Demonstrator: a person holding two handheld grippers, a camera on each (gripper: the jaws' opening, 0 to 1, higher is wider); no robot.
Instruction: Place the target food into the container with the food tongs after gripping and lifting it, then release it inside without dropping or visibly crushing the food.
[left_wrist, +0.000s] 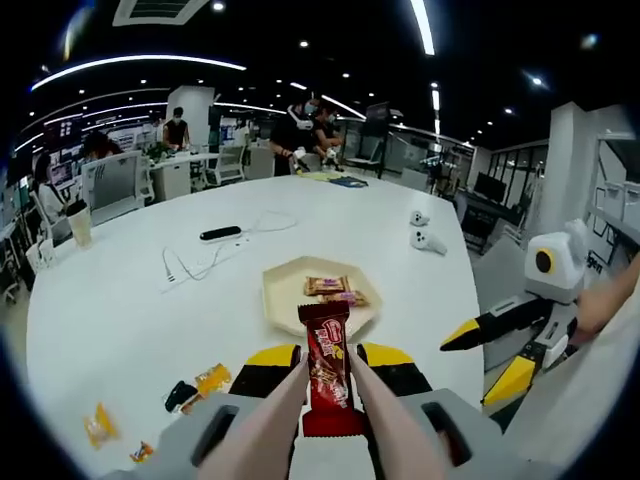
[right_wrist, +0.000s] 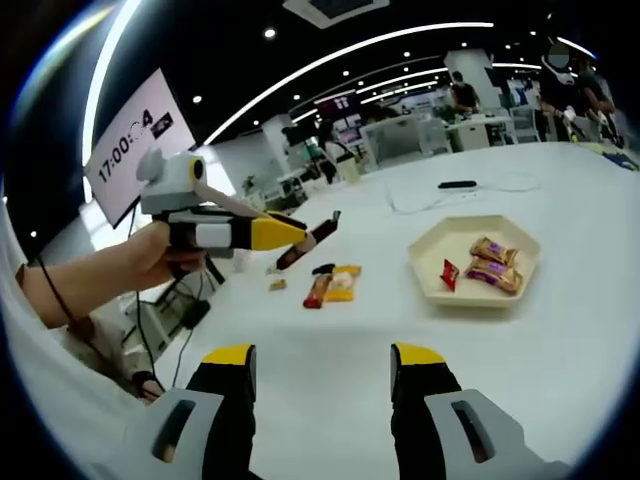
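A red snack bar (left_wrist: 326, 360) hangs upright, pinched between the tips of pale food tongs (left_wrist: 268, 425). My left gripper (left_wrist: 328, 355) is shut on the tongs, its yellow-tipped jaws pressing their two arms. Just beyond the bar lies a beige hexagonal tray (left_wrist: 277, 292) holding two or three wrapped snacks (left_wrist: 327, 286). In the right gripper view a hand holds the left gripper (right_wrist: 268, 232) and the bar (right_wrist: 305, 243) above the table, left of the tray (right_wrist: 428, 272). My right gripper (right_wrist: 322, 362) is open with nothing in it; it also appears low at the right (left_wrist: 482, 362).
Loose wrapped snacks (left_wrist: 211, 380) (right_wrist: 331, 283) lie on the white round table (left_wrist: 120, 320) near its front edge. A black bar with a white cable (left_wrist: 220, 233) and two small white objects (left_wrist: 426, 236) sit farther back. People work at desks behind.
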